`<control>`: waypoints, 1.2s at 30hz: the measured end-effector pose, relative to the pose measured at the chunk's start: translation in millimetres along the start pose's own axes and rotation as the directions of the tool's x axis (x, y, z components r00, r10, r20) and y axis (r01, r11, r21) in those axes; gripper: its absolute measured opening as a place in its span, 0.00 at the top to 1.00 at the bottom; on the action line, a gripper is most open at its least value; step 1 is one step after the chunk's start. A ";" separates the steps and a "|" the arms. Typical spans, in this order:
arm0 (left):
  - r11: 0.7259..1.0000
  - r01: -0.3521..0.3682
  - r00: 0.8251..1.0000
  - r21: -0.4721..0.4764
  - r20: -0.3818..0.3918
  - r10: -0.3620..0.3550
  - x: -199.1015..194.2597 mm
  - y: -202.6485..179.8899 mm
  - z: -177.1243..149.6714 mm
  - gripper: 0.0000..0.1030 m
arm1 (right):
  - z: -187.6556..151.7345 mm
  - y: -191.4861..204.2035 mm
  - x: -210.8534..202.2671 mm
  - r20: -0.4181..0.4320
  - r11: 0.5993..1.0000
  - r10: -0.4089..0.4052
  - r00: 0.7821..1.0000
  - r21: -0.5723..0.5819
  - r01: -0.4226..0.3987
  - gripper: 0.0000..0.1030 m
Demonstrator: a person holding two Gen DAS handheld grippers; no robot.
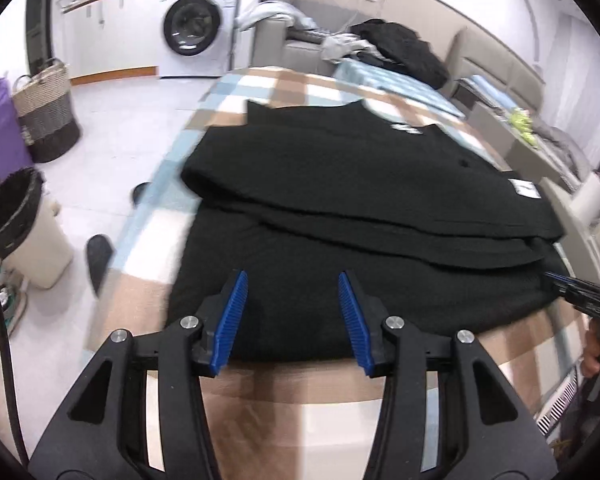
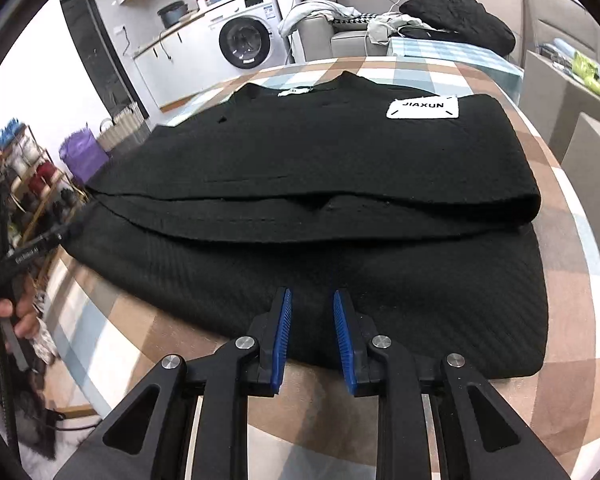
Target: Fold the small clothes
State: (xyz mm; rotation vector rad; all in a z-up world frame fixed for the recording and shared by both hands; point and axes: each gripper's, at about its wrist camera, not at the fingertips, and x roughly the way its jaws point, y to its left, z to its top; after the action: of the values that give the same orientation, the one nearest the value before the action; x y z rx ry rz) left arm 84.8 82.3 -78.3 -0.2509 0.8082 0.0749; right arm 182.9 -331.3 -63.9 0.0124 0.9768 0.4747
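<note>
Both jaws stand apart and hold nothing: the left gripper (image 1: 292, 280) is wider, the right gripper (image 2: 311, 300) narrower, each above the near hem of the black garment (image 2: 320, 184). It lies partly folded on a checked tablecloth (image 2: 572, 248) of brown, white and pale blue. Far beyond stand a washing machine (image 1: 196, 30), grey sofa (image 1: 484, 60) and woven basket (image 1: 46, 112) on a white floor.
</note>
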 end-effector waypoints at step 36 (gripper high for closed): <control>0.974 -0.010 1.000 -0.228 0.012 0.013 13.3 55.3 27.0 0.42 | 49.0 -138.3 -12.1 0.261 0.845 0.091 0.961 0.490 -0.213 0.46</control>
State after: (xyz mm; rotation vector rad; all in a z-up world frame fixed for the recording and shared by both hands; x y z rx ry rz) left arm 104.1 142.1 -80.8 -0.4625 0.7875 0.1806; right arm 269.1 -450.5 -56.8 0.6252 0.8525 0.3348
